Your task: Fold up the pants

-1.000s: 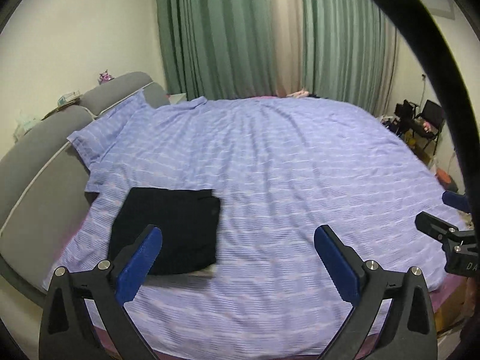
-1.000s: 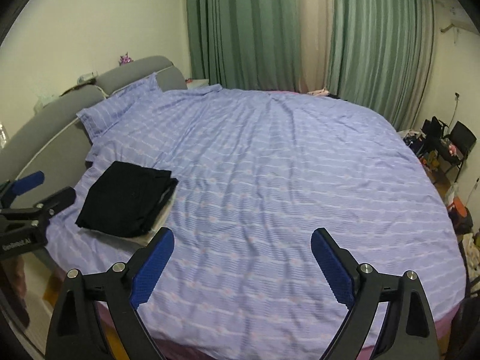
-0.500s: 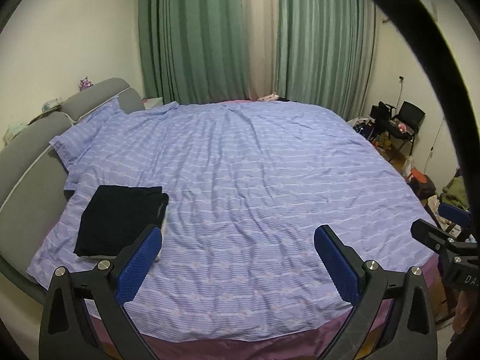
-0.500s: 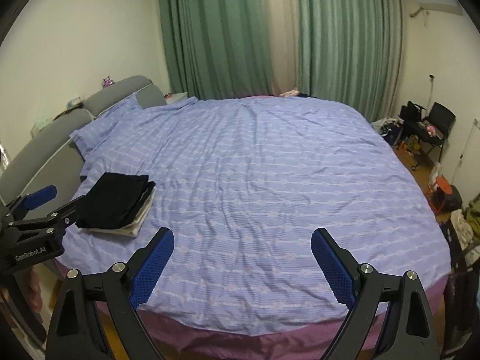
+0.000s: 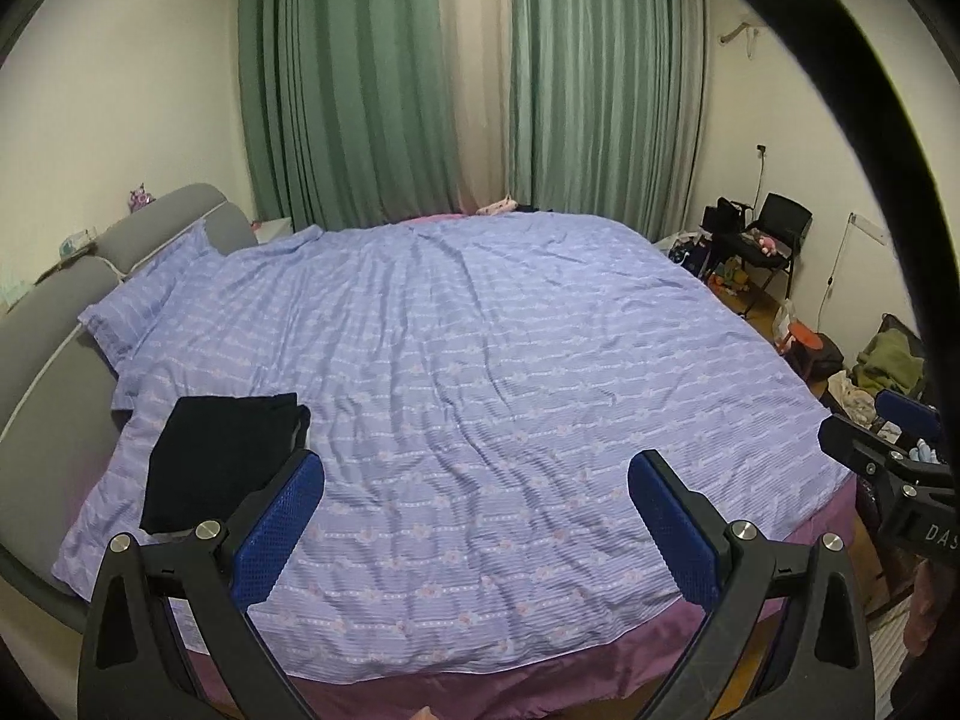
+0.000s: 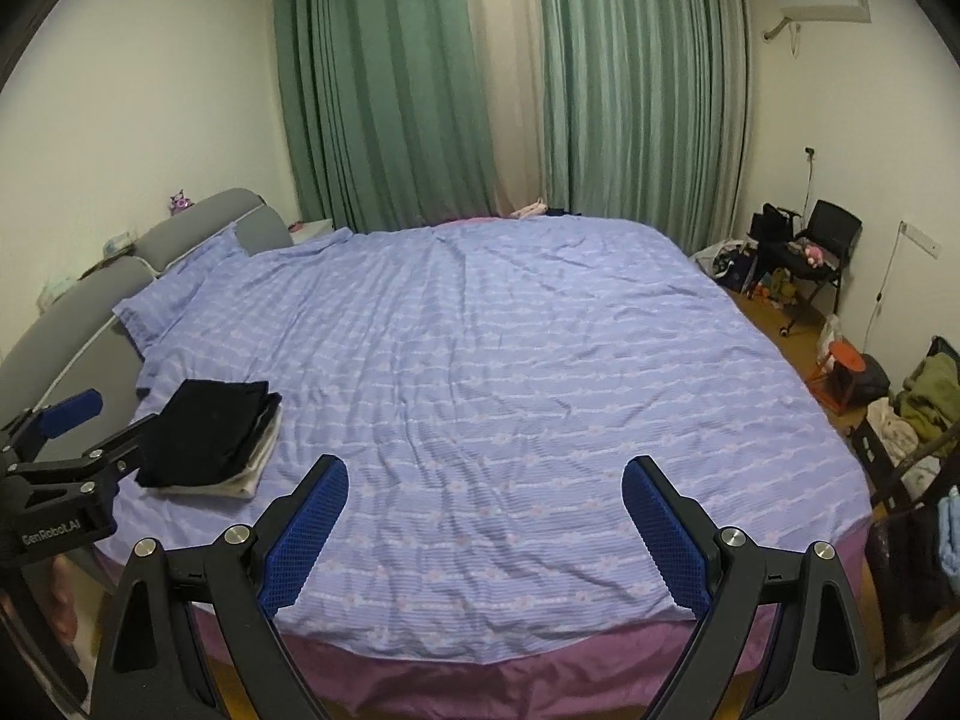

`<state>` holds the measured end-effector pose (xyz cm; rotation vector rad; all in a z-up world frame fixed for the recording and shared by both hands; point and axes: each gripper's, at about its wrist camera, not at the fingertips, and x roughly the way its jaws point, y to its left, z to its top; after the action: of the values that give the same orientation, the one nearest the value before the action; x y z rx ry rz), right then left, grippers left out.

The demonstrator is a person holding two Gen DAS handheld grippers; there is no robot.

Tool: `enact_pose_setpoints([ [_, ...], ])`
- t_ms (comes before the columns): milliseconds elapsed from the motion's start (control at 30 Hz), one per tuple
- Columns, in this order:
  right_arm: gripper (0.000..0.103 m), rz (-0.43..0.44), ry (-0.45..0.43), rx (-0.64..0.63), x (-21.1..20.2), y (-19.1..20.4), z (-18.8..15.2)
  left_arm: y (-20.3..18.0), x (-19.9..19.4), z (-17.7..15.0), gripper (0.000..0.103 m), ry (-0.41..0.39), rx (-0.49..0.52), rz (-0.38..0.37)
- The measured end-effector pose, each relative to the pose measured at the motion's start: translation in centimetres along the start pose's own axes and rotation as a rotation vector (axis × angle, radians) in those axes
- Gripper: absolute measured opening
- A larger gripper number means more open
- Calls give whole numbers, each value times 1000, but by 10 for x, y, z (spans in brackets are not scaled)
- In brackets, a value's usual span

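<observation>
Left wrist view puts the pants (image 5: 219, 459) right where you'd expect: already a neat black square sitting near the bed's (image 5: 510, 360) front-left corner, close to the headboard (image 5: 54, 324) side. In the right wrist view you can see they're (image 6: 207, 435) stacked on top of a pale folded thing (image 6: 249, 477), not straight on the sheet.

Your left tongs (image 5: 474, 516) are spread wide with nothing between the blue pads, hanging just off the front edge, and the pants lie just ahead and to their left. Your right tongs (image 6: 483, 525) are spread and empty too, but well apart from the pile, way over toward the middle of the front edge.

So honestly the fold looks done to me. If you want to tidy or move it, the left side is the nearer one by a lot. The bundle's close to square, so I can't really call a long axis; the layered edges face the middle of the bed, so come in from there.
</observation>
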<state>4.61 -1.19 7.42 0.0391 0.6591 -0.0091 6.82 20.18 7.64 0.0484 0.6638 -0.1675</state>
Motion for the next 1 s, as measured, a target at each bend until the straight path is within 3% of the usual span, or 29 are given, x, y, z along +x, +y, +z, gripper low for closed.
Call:
enact_pose_setpoints([
  [533, 93, -3, -33, -6, -20, 3, -4, -10, -20, -3, 103, -17, 10, -16],
  [1000, 93, -8, -29, -7, -22, 6, -6, -15, -15, -2, 103, -20, 34, -11],
])
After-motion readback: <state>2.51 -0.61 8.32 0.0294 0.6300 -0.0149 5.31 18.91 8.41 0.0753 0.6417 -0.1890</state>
